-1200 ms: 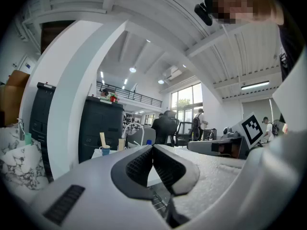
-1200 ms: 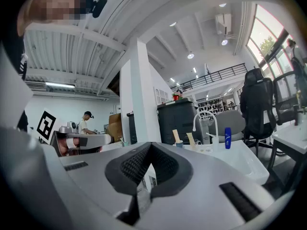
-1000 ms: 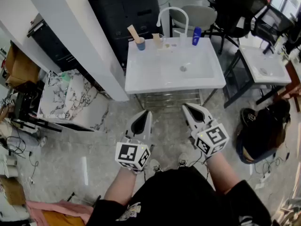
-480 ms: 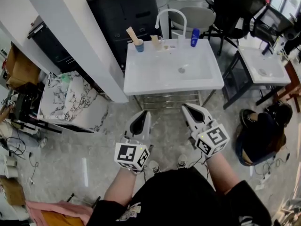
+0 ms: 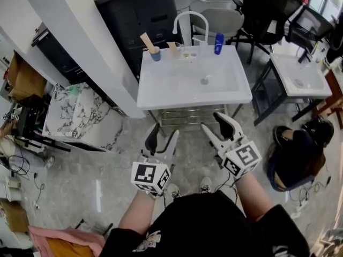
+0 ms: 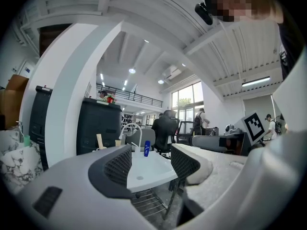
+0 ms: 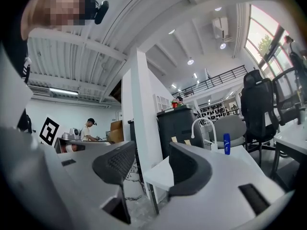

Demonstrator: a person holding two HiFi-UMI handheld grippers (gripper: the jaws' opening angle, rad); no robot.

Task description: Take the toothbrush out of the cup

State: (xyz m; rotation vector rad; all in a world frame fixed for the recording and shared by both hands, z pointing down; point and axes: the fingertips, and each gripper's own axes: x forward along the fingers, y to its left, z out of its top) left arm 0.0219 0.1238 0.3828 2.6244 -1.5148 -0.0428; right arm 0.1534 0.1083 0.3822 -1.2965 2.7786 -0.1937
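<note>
Both pairs of jaws, pressed together a second ago, have just been opening and now stand wide apart. The left gripper [image 5: 162, 136] and the right gripper [image 5: 213, 123] are held side by side, pointing level toward the white sink [image 5: 161, 92]. Neither has anything between its jaws. Each gripper view looks out through the empty gap at the sink beyond. In the head view the sink has also slid a little to the left.

The toothbrush [image 5: 145, 39], a pale tan handle, stands tilted in the small blue cup [image 5: 155, 55] at the back left corner of the sink top. It is well apart from both grippers. A clear glass [image 5: 179, 49] with another tan piece at it sits just to the right, near the foot of the curved faucet [image 5: 190, 19]. A blue bottle [image 5: 218, 43] stands on the faucet's far side. A black cabinet [image 5: 142, 9] rises behind the sink.

As for progress, nothing of the task proper looks done: the toothbrush is still in its cup and untouched. The grippers hang short of the sink's front edge, over the floor [image 5: 187, 143]. The open jaws read as readying for a grasp. What seems left is the whole reach across the basin, closing on the handle above the cup's rim, and lifting it clear, probably with the left gripper, which is on the cup's side.
</note>
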